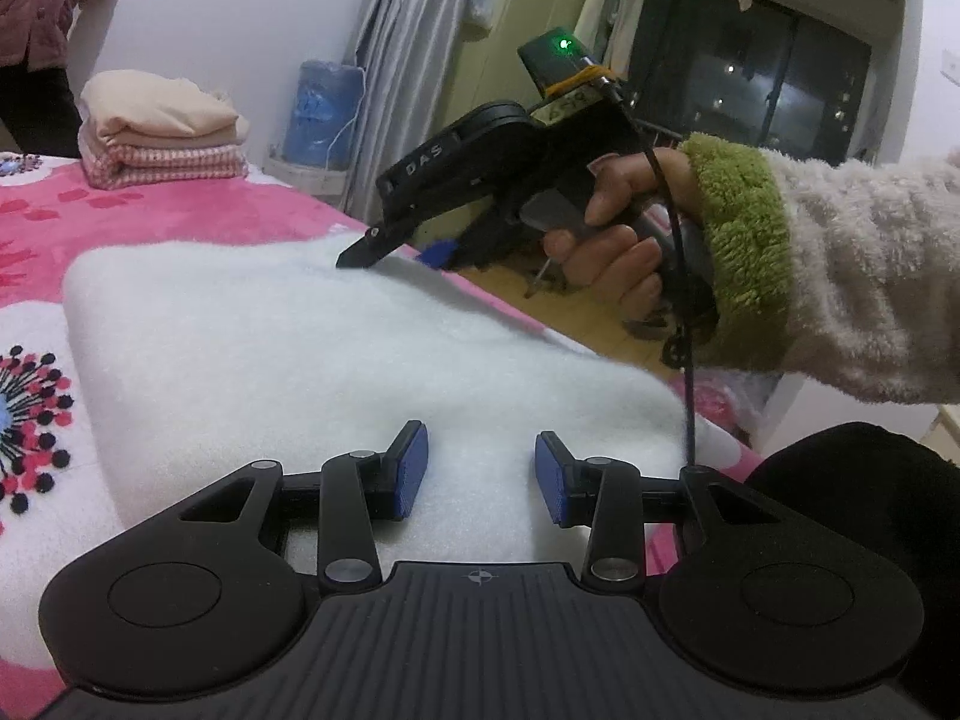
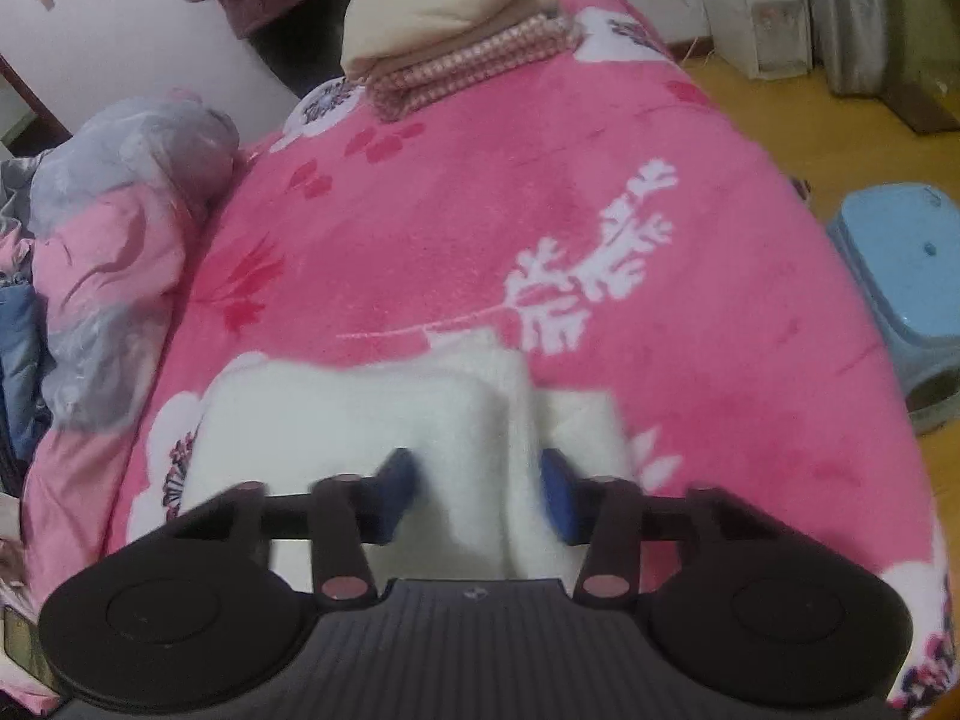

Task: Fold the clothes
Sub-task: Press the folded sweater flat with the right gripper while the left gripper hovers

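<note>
A white fleece garment (image 1: 312,348) lies folded on the pink flowered bed cover (image 1: 180,210). My left gripper (image 1: 480,477) is open just above its near edge, blue pads (image 1: 414,468) apart with nothing between them. My right gripper (image 1: 354,258) comes in from the right, its tip touching the garment's far edge. In the right wrist view the right gripper (image 2: 480,492) is open, with a raised ridge of the white garment (image 2: 360,420) between its blue pads (image 2: 561,498); the image is blurred.
A stack of folded clothes, beige on pink checked (image 1: 162,132) (image 2: 444,42), sits at the far end of the bed. A rumpled pink and grey quilt (image 2: 114,252) lies on the left. A blue plastic stool (image 2: 906,276) stands on the floor beside the bed.
</note>
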Tool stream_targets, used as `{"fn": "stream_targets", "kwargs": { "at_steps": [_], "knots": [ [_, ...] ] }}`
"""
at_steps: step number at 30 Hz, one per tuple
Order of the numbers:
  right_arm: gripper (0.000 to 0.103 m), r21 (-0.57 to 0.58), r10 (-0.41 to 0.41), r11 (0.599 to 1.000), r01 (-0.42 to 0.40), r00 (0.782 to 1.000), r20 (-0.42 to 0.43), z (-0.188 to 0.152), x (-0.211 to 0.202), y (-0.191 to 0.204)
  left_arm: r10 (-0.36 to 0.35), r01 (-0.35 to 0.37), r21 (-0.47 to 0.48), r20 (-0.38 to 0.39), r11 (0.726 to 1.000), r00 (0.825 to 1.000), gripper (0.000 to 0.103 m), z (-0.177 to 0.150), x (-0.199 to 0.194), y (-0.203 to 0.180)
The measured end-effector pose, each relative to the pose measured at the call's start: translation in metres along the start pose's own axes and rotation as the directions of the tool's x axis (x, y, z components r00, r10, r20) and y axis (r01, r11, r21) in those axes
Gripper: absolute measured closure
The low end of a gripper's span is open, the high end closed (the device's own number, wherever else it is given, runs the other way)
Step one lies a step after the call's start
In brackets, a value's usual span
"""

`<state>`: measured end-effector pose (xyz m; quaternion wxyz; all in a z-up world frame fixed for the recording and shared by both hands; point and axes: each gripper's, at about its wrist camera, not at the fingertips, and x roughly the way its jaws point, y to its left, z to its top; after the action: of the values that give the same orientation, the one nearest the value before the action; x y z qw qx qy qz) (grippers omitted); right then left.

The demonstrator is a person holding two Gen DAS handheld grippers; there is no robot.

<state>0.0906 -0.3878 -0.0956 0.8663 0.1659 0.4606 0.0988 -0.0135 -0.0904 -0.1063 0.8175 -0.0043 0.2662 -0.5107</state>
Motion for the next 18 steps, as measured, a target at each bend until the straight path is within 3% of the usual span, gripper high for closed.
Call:
{"fn": "stream_targets", "kwargs": {
  "at_steps": [4, 8, 11, 13, 15, 18],
  "knots": [
    [0.080, -0.130, 0.013, 0.992, 0.001, 0.994, 0.109, -0.008, -0.019, 0.016, -0.004, 0.004, -0.001, 0.017, 1.000, 1.000, 0.064, -0.001, 0.002, 0.000],
    [0.080, -0.132, -0.012, 0.991, 0.031, 0.990, 0.141, -0.018, 0.006, -0.010, -0.006, 0.006, 0.031, 0.021, 0.999, 1.000, 0.064, 0.001, 0.009, -0.001],
    [0.074, -0.114, -0.040, 0.992, 0.056, 0.989, 0.142, -0.015, 0.008, -0.011, -0.010, 0.010, 0.026, 0.026, 1.000, 1.000, 0.064, 0.001, 0.010, 0.000],
    [0.071, -0.181, -0.111, 0.974, 0.137, 0.983, 0.148, -0.010, -0.004, 0.008, -0.016, 0.016, 0.014, 0.030, 1.000, 0.999, 0.064, 0.000, 0.009, 0.002],
    [0.071, -0.245, -0.162, 0.946, 0.211, 0.965, 0.206, -0.006, -0.022, 0.030, -0.020, 0.020, 0.002, 0.035, 1.000, 0.999, 0.064, -0.001, 0.008, 0.003],
    [0.075, -0.352, -0.075, 0.922, 0.160, 0.967, 0.245, 0.003, -0.036, 0.065, -0.024, 0.025, -0.012, 0.038, 1.000, 0.999, 0.064, -0.001, 0.007, 0.005]
  ]
}}
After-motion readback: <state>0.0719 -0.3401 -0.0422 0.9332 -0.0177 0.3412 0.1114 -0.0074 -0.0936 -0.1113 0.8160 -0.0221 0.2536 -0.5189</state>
